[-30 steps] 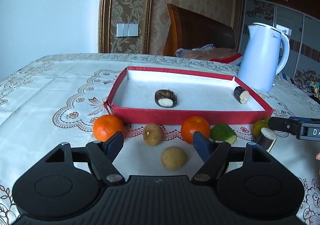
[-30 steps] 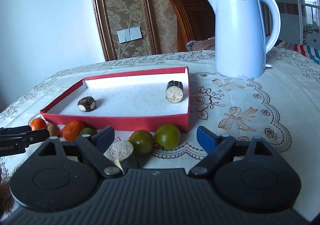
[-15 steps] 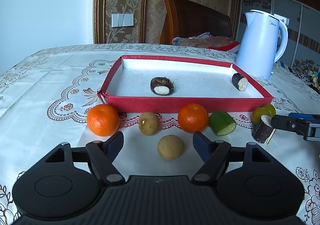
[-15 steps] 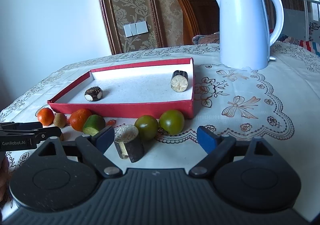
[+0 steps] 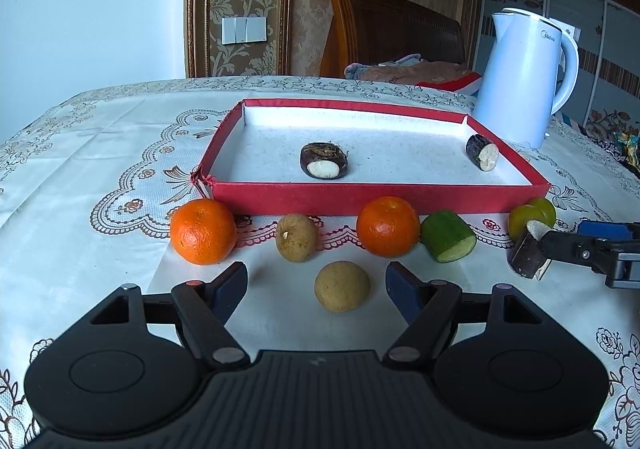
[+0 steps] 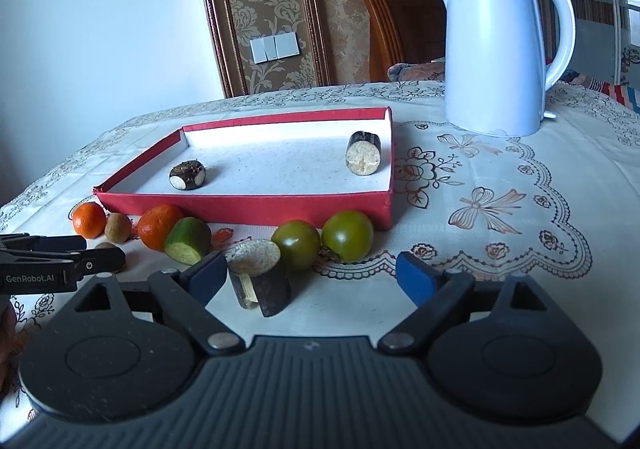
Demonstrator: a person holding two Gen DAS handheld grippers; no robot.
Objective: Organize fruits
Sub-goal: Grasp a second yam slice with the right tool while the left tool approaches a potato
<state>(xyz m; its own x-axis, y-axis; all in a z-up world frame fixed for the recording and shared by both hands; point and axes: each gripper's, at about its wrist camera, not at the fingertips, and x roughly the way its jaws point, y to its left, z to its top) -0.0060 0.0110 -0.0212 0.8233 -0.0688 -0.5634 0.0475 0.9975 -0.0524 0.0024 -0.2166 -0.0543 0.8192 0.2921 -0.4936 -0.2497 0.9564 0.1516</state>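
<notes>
lace-clothed table (image 5: 100, 153) under tray (image 5: 376, 199), kettle (image 5: 524, 77), fruit

A white electric kettle (image 6: 498, 49) stands at the upper right of the frame on an embroidered cream tablecloth (image 6: 500, 209). Behind it, at top centre, a wooden headboard (image 5: 394, 33) rises above what may be bundled bedding (image 5: 404, 69). A white wall switch (image 5: 244, 30) sits on patterned wallpaper at upper left.

Fruit count on the tablecloth and in the box

Two oranges (image 5: 203, 236) (image 5: 387, 226), two brown round fruits (image 5: 296, 237) (image 5: 341, 286), two green tomatoes (image 6: 296, 245) (image 6: 347, 235), one cut green piece (image 5: 448, 236) and one dark cane piece (image 6: 260, 277) lie across the lower half; two dark pieces (image 5: 323, 166) (image 5: 482, 152) lie in one red box (image 5: 360, 199); one white kettle (image 5: 520, 81) stands upper right.
</notes>
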